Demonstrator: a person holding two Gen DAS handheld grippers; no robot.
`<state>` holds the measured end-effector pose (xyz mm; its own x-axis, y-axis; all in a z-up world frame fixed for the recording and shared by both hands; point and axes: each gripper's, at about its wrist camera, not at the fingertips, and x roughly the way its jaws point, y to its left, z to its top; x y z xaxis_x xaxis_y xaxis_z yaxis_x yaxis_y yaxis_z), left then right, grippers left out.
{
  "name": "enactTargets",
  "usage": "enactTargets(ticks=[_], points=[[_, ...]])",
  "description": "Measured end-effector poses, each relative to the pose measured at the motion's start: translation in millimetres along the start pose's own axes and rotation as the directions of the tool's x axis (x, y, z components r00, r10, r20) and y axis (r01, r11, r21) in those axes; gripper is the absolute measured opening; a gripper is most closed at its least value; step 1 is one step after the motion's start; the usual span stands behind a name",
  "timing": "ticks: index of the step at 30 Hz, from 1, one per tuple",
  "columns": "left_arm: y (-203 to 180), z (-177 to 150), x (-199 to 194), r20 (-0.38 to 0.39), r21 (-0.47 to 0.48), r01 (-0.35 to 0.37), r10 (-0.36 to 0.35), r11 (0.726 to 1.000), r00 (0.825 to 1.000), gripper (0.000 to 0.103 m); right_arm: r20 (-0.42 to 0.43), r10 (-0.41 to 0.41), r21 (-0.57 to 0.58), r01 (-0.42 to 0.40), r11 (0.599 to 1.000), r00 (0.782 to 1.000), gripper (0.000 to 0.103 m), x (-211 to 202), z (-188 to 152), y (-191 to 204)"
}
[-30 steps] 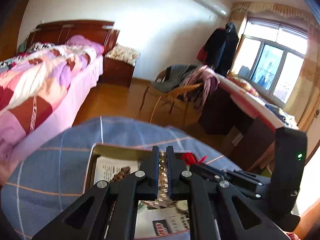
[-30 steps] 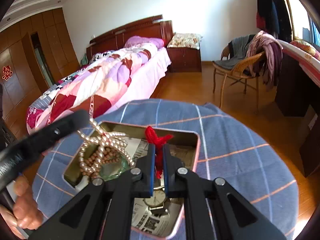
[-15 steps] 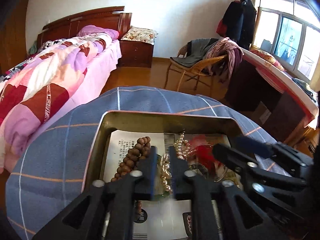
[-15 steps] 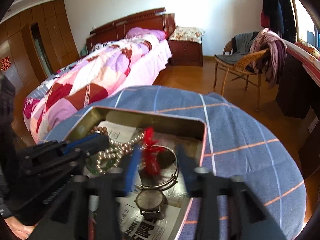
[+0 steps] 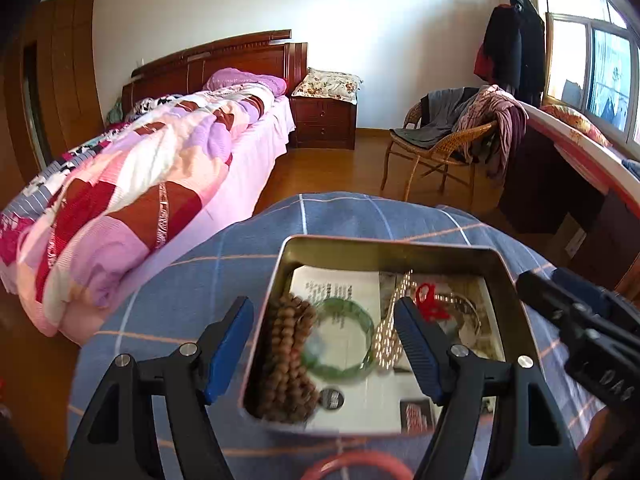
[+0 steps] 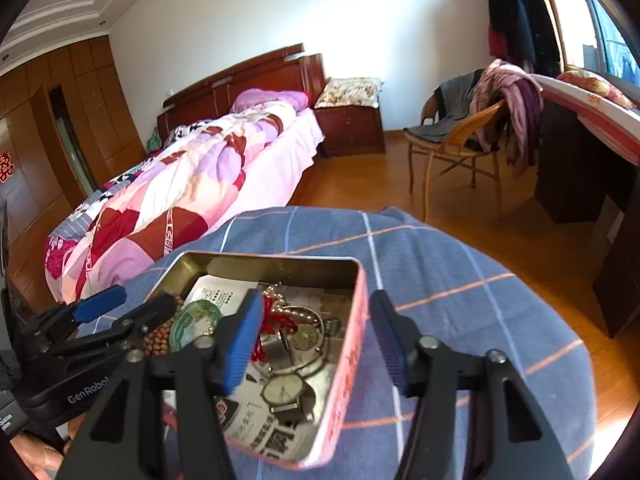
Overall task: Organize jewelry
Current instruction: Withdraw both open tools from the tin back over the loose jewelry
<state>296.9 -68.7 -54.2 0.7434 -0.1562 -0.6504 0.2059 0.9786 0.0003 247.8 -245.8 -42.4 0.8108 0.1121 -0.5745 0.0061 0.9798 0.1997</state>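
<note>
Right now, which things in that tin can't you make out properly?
- Wooden beads: motion-blurred in left view; left tongs hide them in right view.
- Pink ring: cut off by left view's bottom edge.
- Watch dial: too small to read.
- Newspaper print: illegible.

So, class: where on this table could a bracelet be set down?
Bare blue cloth lies right of the tin and on its left. Inside the tin is crowded: wooden beads, green bangle, watch.

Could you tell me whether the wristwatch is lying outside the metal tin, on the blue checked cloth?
No, the wristwatch lies inside the tin, on the printed paper lining near its front corner.
</note>
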Motion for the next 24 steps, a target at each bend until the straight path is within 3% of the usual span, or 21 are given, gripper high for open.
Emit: enactTargets(ticks=[2,24], points=[[0,-5,-7,-0.001,0.007,-0.013,0.013,1.0,1.0,0.073,0.007,-0.012,0.006,0.012,1.0,1.0,0.073,-12,-5,-1],[3,-73,-76,-0.038,0.02,-0.049,0.05,0.999,0.998,0.073,-0.043,0.003,0.029,-0.002,1.0,0.999,0.077,-80,-68,14]])
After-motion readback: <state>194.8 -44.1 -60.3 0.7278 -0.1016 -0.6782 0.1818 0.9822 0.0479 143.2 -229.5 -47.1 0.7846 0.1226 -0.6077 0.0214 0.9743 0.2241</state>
